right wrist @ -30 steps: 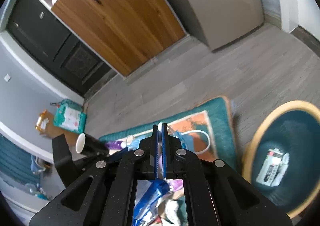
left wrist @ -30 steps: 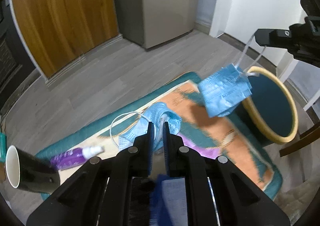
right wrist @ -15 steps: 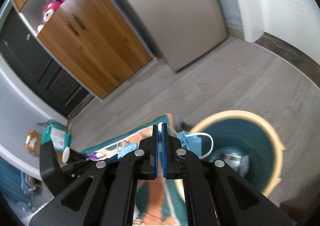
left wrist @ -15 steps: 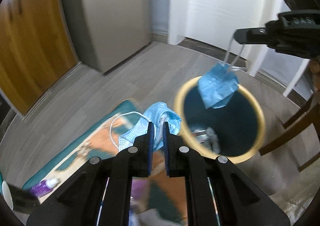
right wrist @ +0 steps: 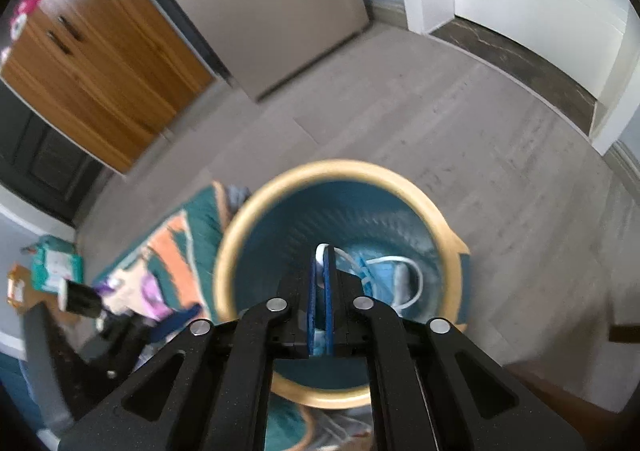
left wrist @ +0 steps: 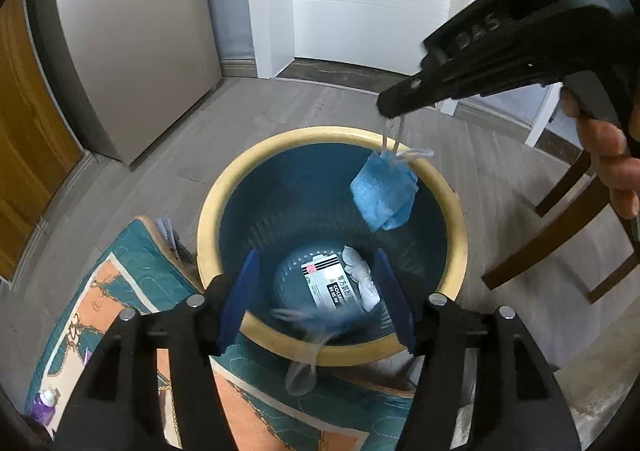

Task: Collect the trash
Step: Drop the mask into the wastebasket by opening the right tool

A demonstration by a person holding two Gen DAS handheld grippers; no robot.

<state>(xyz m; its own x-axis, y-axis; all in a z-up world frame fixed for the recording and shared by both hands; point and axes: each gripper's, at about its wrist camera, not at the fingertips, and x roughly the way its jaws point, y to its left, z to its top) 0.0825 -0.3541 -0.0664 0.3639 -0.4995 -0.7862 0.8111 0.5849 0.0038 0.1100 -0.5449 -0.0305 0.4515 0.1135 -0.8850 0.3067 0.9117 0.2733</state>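
A round bin [left wrist: 332,133] with a yellow rim and a teal inside stands on the floor below both grippers. My left gripper [left wrist: 316,253] is above its near side, its jaws opening wide. A light blue face mask [left wrist: 316,325] drops blurred below them, free of the pads. My right gripper [left wrist: 390,109] comes in from the upper right. Its jaws are opening, but the white ear loop still sits between the narrow pads, and a folded blue mask [left wrist: 384,191] hangs from it over the bin. In the right wrist view that gripper [right wrist: 322,251] is over the bin [right wrist: 332,167], the mask [right wrist: 380,271] below it.
A printed box [left wrist: 332,283] and white tissue [left wrist: 360,275] lie in the bin's bottom. A teal and orange rug [left wrist: 100,311] with a purple bottle [left wrist: 42,407] lies to the left. Wooden chair legs [left wrist: 560,243] stand to the right, and a black cup [right wrist: 80,297] sits beyond the rug.
Both grippers swung from above the rug to over the bin. The left gripper opened and let go of its mask, which is falling. The right still carries its mask by the loop.
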